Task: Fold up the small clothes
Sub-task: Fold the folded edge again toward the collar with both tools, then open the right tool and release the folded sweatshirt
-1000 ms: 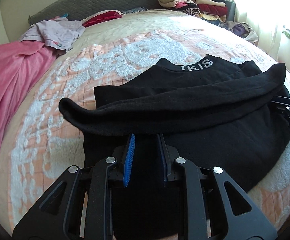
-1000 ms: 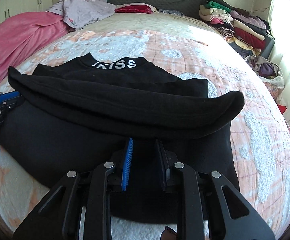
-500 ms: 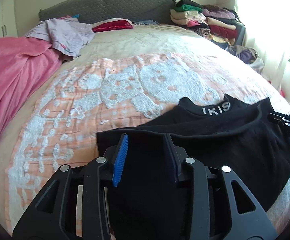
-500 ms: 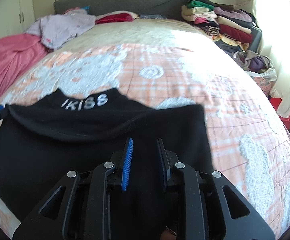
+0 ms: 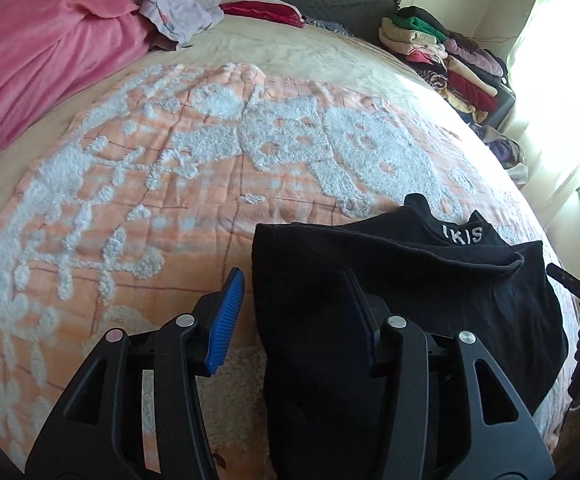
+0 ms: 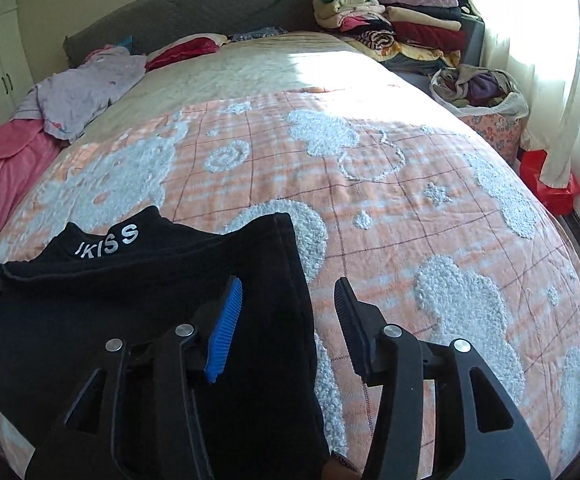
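Two views share one bed. In the left wrist view, the left gripper (image 5: 294,312) has just been opening; its fingers stand apart over the left edge of the black top (image 5: 430,288), not pressing it. The top lies on an orange bedspread (image 5: 170,208), with a pink blanket (image 5: 42,52) at the left and stacked clothes (image 5: 442,52) by the window. In the right wrist view, the right gripper (image 6: 288,320), also just opening, straddles the top's right edge (image 6: 150,300), fingers apart. A laundry bag (image 6: 486,100) stands beside the bed.
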